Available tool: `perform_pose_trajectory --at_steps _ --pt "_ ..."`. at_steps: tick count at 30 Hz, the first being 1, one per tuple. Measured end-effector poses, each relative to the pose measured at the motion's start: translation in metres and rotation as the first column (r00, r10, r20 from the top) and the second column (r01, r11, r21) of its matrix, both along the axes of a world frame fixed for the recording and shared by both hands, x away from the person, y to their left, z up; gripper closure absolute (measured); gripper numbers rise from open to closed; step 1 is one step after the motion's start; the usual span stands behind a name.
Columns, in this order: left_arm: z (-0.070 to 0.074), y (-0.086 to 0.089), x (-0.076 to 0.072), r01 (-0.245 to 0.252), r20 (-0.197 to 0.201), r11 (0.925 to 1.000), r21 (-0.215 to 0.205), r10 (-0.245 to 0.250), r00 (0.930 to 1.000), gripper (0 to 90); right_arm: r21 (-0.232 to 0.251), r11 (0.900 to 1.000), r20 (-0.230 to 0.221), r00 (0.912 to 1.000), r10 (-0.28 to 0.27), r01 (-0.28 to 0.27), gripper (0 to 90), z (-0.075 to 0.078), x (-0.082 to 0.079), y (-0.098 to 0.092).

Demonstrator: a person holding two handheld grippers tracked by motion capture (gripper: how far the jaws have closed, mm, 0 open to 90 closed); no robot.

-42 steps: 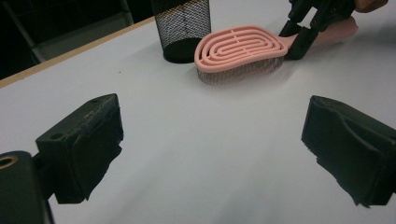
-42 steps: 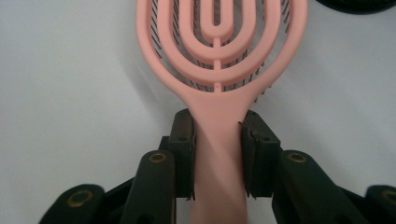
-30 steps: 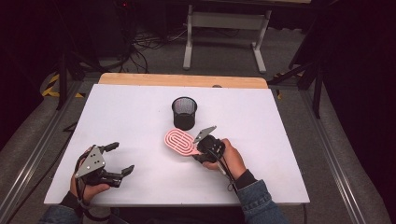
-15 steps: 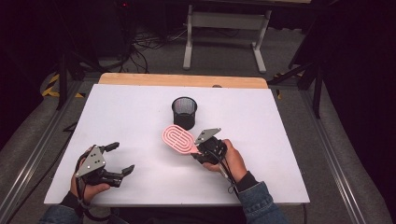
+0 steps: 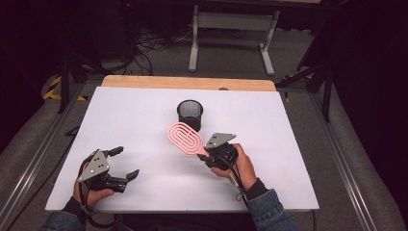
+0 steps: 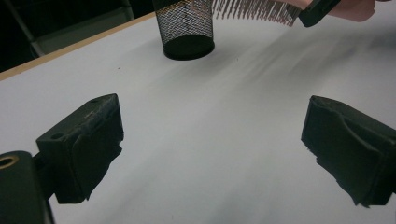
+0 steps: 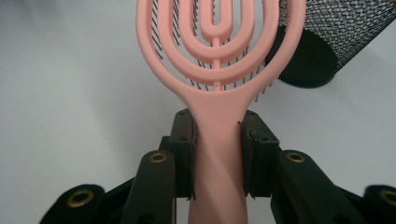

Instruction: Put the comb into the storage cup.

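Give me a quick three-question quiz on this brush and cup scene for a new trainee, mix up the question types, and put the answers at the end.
1. True or false: the right gripper is shut on the handle of the pink hairbrush.
2. Multiple choice: the black mesh cup is A) lying on its side, B) standing upright on the white table, C) held in the left gripper.
3. Fill in: the left gripper's jaws are ____, with nothing between them.

Key
1. True. In the right gripper view both jaws press the handle's sides.
2. B.
3. Open; the left gripper view shows bare table between them.
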State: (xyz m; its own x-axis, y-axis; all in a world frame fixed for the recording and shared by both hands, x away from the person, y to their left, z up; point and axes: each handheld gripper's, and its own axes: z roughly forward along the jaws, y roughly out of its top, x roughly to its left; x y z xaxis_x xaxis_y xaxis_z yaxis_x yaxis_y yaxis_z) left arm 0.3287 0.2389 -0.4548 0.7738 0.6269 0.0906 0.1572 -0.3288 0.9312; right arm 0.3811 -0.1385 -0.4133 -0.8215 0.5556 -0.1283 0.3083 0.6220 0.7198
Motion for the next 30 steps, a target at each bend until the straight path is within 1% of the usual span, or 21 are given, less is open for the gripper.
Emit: perform_pose_trajectory --at_steps 2,3,5,6,7,8,12,13,14,16,18,19,22,23,26,27,30 --pt "0.001 -0.001 0.000 0.004 -0.004 0.9999 -0.011 -0.004 1.0000 6.7 0.027 1.000 0.030 0.9995 -0.010 0.010 69.7 0.003 -0.002 -0.003" --pt "0.002 -0.002 0.001 0.004 -0.006 0.9999 -0.016 -0.004 1.0000 6.7 0.027 1.000 0.030 0.9995 -0.010 0.010 69.7 0.003 -0.002 -0.003" --pt "0.004 -0.003 0.002 0.001 -0.010 0.9997 -0.026 -0.001 0.9999 6.7 0.046 0.999 0.040 0.9990 -0.019 0.018 69.7 0.005 -0.004 -0.004" --pt "0.005 -0.004 0.003 0.002 -0.015 0.9993 -0.038 -0.003 0.9999 6.7 0.048 0.999 0.053 0.9983 -0.023 0.020 69.7 0.005 -0.005 -0.004" --pt "0.006 -0.005 0.003 0.004 -0.011 0.9991 -0.042 -0.004 0.9999 7.7 0.065 0.998 0.071 0.9970 -0.029 0.024 69.7 0.007 -0.006 -0.005" --pt "0.008 -0.006 0.003 0.007 -0.009 0.9989 -0.046 -0.007 0.9999 7.7 0.065 0.998 0.071 0.9970 -0.029 0.024 69.7 0.007 -0.006 -0.005" --pt "0.013 -0.012 0.004 0.016 -0.002 0.9980 -0.060 -0.016 0.9999 8.3 0.098 0.994 0.110 0.9927 -0.050 0.039 69.7 0.010 -0.010 -0.006" --pt "0.016 -0.015 0.006 0.024 -0.010 0.9967 -0.078 -0.025 0.9996 8.4 0.108 0.993 0.120 0.9913 -0.054 0.041 69.7 0.011 -0.011 -0.007" --pt "0.016 -0.015 0.006 0.024 -0.010 0.9967 -0.078 -0.025 0.9996 8.4 0.108 0.993 0.120 0.9913 -0.054 0.041 69.7 0.011 -0.011 -0.007" --pt "0.019 -0.020 0.009 0.020 -0.017 0.9956 -0.092 -0.022 0.9996 9.1 0.130 0.990 0.146 0.9871 -0.066 0.047 69.7 0.013 -0.012 -0.007" --pt "0.022 -0.026 0.012 0.016 -0.025 0.9936 -0.112 -0.019 0.9995 9.4 0.136 0.990 0.154 0.9857 -0.069 0.048 69.7 0.014 -0.013 -0.007" --pt "0.024 -0.030 0.014 0.014 -0.022 0.9942 -0.107 -0.016 0.9996 9.7 0.140 0.989 0.158 0.9850 -0.070 0.048 69.7 0.014 -0.014 -0.007" --pt "0.028 -0.043 0.019 0.042 -0.020 0.9923 -0.116 -0.044 0.9988 10.6 0.155 0.987 0.175 0.9817 -0.076 0.049 69.7 0.015 -0.015 -0.007" --pt "0.030 -0.049 0.020 0.049 -0.018 0.9919 -0.118 -0.051 0.9985 11.0 0.158 0.987 0.188 0.9794 -0.073 0.044 69.7 0.016 -0.017 -0.006" --pt "0.034 -0.064 0.025 0.075 -0.017 0.9885 -0.131 -0.078 0.9968 11.1 0.167 0.985 0.197 0.9774 -0.077 0.044 69.7 0.016 -0.018 -0.006" --pt "0.036 -0.070 0.026 0.083 -0.021 0.9872 -0.136 -0.087 0.9960 11.2 0.171 0.984 0.207 0.9753 -0.077 0.042 69.7 0.016 -0.019 -0.006" --pt "0.037 -0.080 0.030 0.095 -0.020 0.9853 -0.142 -0.098 0.9949 11.7 0.181 0.983 0.223 0.9718 -0.076 0.035 69.7 0.017 -0.021 -0.005"
